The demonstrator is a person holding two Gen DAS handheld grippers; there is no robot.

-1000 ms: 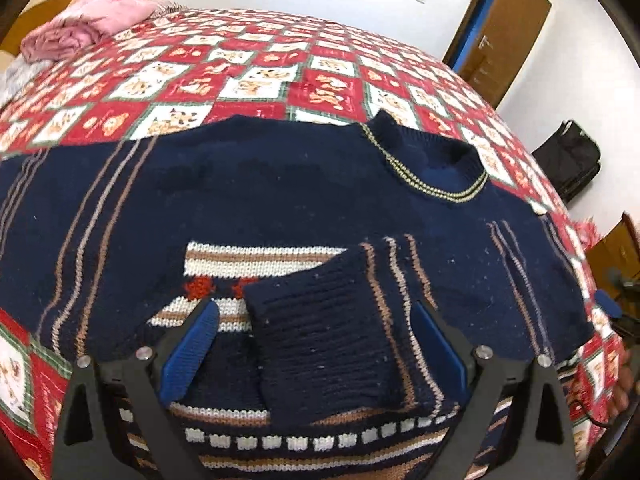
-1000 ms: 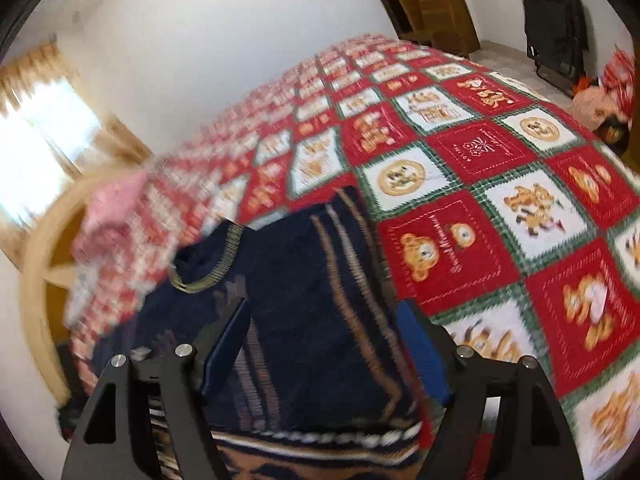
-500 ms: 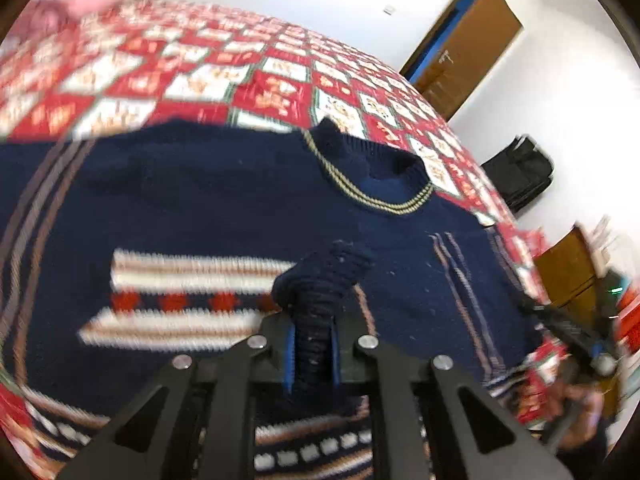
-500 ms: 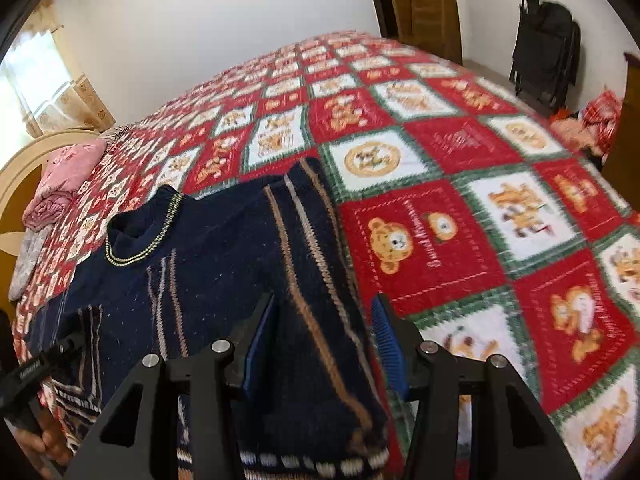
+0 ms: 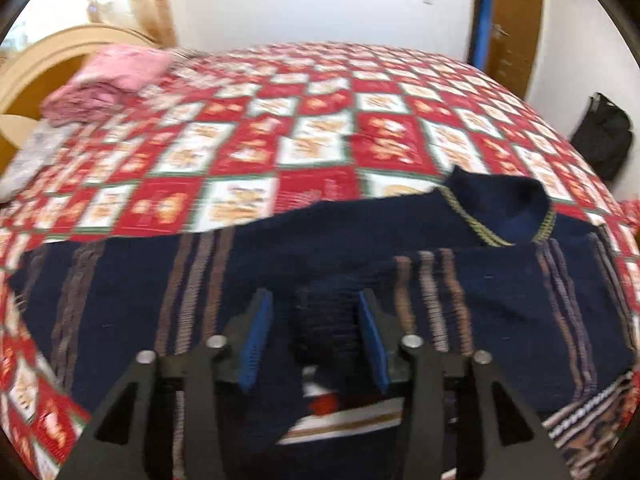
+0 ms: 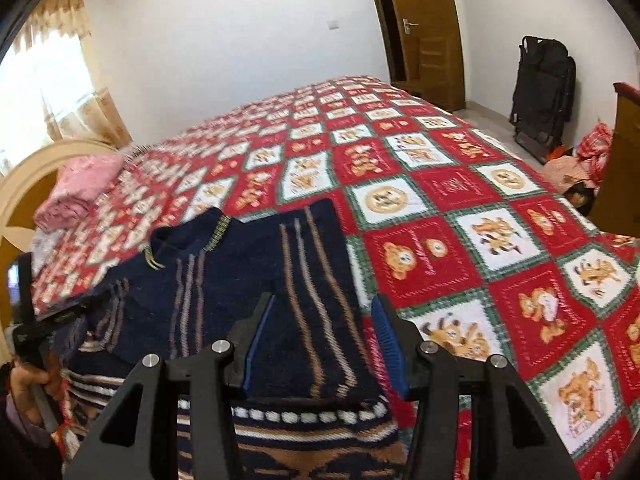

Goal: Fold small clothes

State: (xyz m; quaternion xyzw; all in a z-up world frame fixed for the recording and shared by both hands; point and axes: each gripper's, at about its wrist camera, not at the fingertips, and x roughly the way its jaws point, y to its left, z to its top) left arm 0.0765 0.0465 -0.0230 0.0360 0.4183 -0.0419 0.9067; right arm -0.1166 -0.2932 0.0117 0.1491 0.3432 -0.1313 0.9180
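Left gripper (image 5: pixel 316 340), clamped on the sweater cuff (image 5: pixel 326 328) earlier, is opening.

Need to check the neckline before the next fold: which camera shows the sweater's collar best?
The right wrist view: the collar is sharp there, its yellow-striped trim readable, with nothing in front of it. The left wrist view also shows the collar, larger and from the front, but that frame is motion-blurred, so the trim smears.

Bright daylight enters through the curtained window (image 6: pixel 48 80), which is overexposed. The left wrist view is strongly motion-blurred; the right one is sharper. Fisheye bending and dark vignette mark all edges.
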